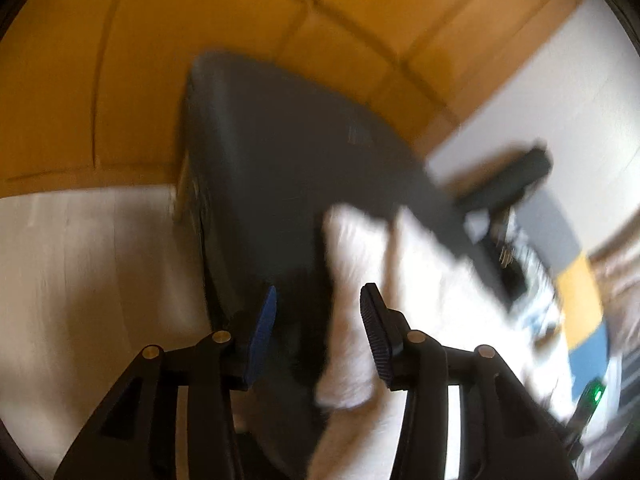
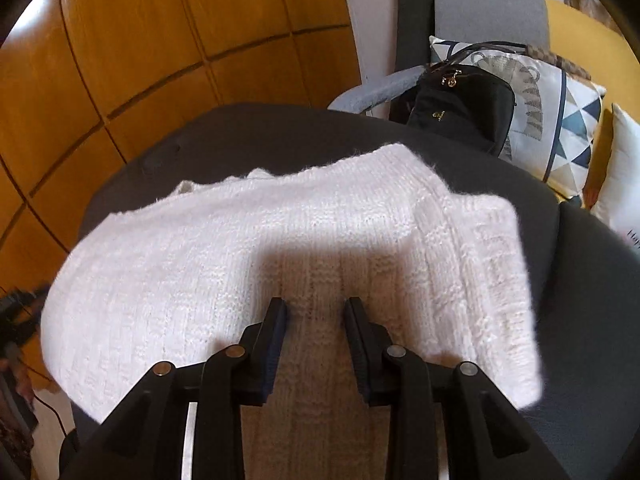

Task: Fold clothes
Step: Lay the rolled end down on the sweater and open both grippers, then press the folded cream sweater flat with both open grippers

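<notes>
A white knit sweater (image 2: 280, 248) lies spread on a dark grey padded surface (image 2: 592, 320), with a wood-panelled wall (image 2: 140, 40) behind and cushions (image 2: 560, 120) and a black bag (image 2: 464, 108) off to the right.

In the right wrist view the right tool (image 2: 316, 312) points down over the near part of the sweater. Its jaws stand partly apart, a strip of knit running between them. Whether the pads press on the fabric cannot be told: the cloth looks flat, not bunched.

The left wrist view is blurred. The left tool (image 1: 318, 308) has its jaws apart with nothing clamped; a dangling white end of the sweater (image 1: 348, 360) hangs just beside its right finger, mostly to the right of the gap.

The sweater's long axis runs left to right across the right view, with the folded-over sleeve at the right side. The right tool sits directly over the garment's middle and is much the nearer; the left is off at an edge, and would need to shift rightward to bring the hanging end between its fingers. The fold looks part done.
</notes>
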The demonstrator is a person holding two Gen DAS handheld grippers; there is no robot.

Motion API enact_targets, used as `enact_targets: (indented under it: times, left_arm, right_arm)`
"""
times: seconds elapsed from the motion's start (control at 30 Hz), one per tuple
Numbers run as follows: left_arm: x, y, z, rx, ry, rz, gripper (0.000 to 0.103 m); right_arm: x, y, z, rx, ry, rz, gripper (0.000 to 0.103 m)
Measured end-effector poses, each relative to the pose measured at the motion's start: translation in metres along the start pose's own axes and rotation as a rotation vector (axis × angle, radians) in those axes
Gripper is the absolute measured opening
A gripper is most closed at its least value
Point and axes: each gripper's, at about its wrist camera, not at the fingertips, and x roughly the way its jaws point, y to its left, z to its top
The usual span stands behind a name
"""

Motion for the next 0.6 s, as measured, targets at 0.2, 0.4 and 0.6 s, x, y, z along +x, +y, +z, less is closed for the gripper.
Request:
enact_targets:
  times: [0.2,0.4,0.6]
  left_arm:
    - [0.004,-0.069,-0.002,0.260,0.000,-0.097,0.047]
    - [0.070,-0.096,-0.015,0.383,0.116,0.028,0.047]
    - [0.089,-0.104,-0.027,0.459,0.080,0.097,0.047]
  right_arm:
    - [-0.027,-0.020,0.008,0.085,-0.099,-0.112,0.030]
    - [-0.006,-0.021,0.023,0.062,-0.071,-0.085,0.023]
    - [0.029,-0.044,0.028,0.154,-0.026,-0.089,0.019]
